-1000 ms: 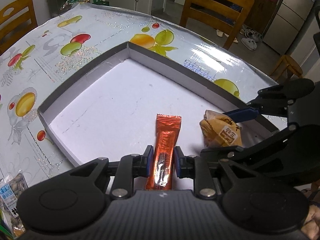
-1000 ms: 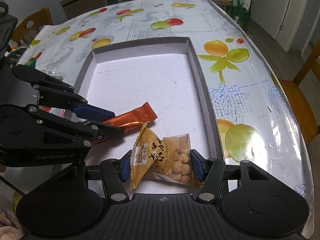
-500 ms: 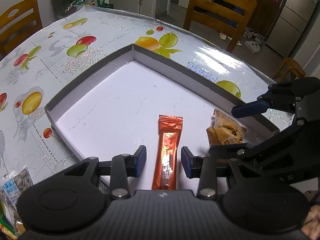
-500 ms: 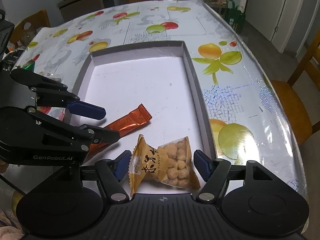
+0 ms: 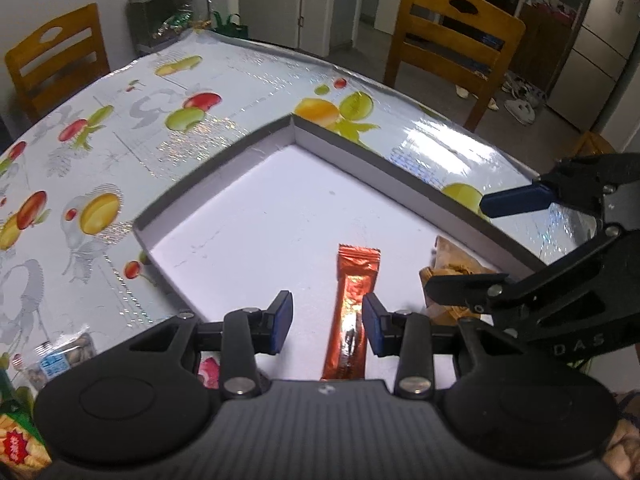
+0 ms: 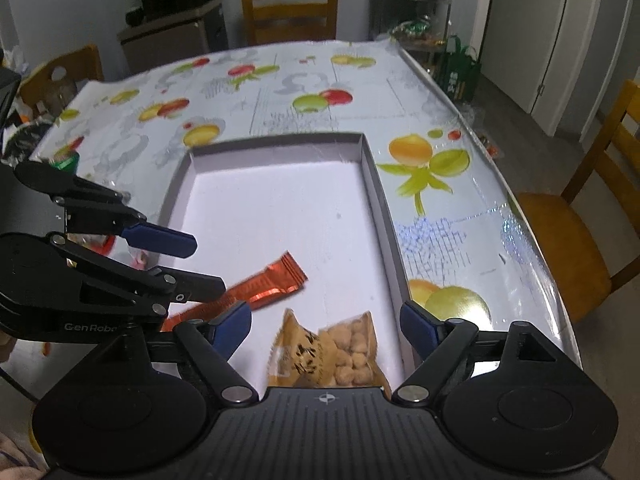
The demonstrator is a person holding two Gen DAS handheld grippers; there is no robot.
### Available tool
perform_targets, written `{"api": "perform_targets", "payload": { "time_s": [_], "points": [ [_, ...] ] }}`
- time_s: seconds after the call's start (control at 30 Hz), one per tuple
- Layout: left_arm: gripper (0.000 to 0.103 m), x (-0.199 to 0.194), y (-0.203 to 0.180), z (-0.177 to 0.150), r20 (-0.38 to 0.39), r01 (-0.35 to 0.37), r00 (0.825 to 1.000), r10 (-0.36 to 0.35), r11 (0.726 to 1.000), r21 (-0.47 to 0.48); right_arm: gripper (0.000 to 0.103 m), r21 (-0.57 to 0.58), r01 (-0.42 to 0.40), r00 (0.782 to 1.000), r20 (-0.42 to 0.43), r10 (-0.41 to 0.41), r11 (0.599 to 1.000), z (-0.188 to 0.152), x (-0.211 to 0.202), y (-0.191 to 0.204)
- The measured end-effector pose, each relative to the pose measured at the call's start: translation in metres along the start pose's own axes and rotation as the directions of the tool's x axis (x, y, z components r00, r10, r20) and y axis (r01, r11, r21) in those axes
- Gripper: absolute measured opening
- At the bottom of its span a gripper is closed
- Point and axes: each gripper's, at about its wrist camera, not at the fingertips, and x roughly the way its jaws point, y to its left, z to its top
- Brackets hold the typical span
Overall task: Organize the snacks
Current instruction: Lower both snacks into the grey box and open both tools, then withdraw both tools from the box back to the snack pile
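Two snacks lying in a shallow white tray (image 6: 382,216) on the fruit-print desk (image 6: 280,92), orange bar (image 5: 352,312) released between the left tool (image 5: 326,322), peanut bag (image 6: 332,354) beneath the right tool (image 6: 326,330), its jaws just widened, neither touching.

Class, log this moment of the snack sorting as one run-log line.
left gripper: jaws open | right gripper: jaws just opening | orange stick pack, yellow snack bag: released in white tray

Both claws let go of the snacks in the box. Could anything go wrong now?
Maybe. The orange bar still lies between the left gripper pads, nearest the right-hand one, so lifting crookedly could drag it. The yellow puff bag sits close to the box wall, between the right gripper jaws, which have just been opening; a nudge might shove it.
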Motion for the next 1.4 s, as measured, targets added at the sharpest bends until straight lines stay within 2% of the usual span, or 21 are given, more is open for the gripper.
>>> {"api": "perform_targets", "payload": {
  "time_s": [0.23, 0.4, 0.8, 1.3, 1.4],
  "points": [
    [0.043, -0.020, 0.011, -0.004, 0.026, -0.062, 0.998, 0.062, 0.998, -0.023, 0.087, -0.011, -0.023, 1.000, 0.009, 0.023, 1.000, 0.007, -0.002, 0.012],
    [0.051, -0.033, 0.023, -0.011, 0.046, -0.097, 0.994, 0.100, 0.994, -0.053, 0.088, -0.033, -0.045, 0.999, 0.011, 0.045, 0.998, 0.010, -0.002, 0.025],
    [0.054, -0.057, 0.050, -0.036, 0.050, -0.138, 0.988, 0.145, 0.984, -0.115, 0.093, -0.072, -0.085, 0.996, 0.009, 0.086, 0.994, 0.016, 0.001, 0.057],
    [0.058, -0.082, 0.077, -0.074, 0.036, -0.182, 0.981, 0.191, 0.967, -0.178, 0.095, -0.156, -0.157, 0.987, -0.012, 0.157, 0.975, 0.026, 0.011, 0.094],
    [0.063, -0.088, 0.081, -0.086, 0.030, -0.189, 0.980, 0.198, 0.964, -0.185, 0.095, -0.175, -0.171, 0.985, -0.019, 0.171, 0.970, 0.027, 0.013, 0.102]
  ]
}}
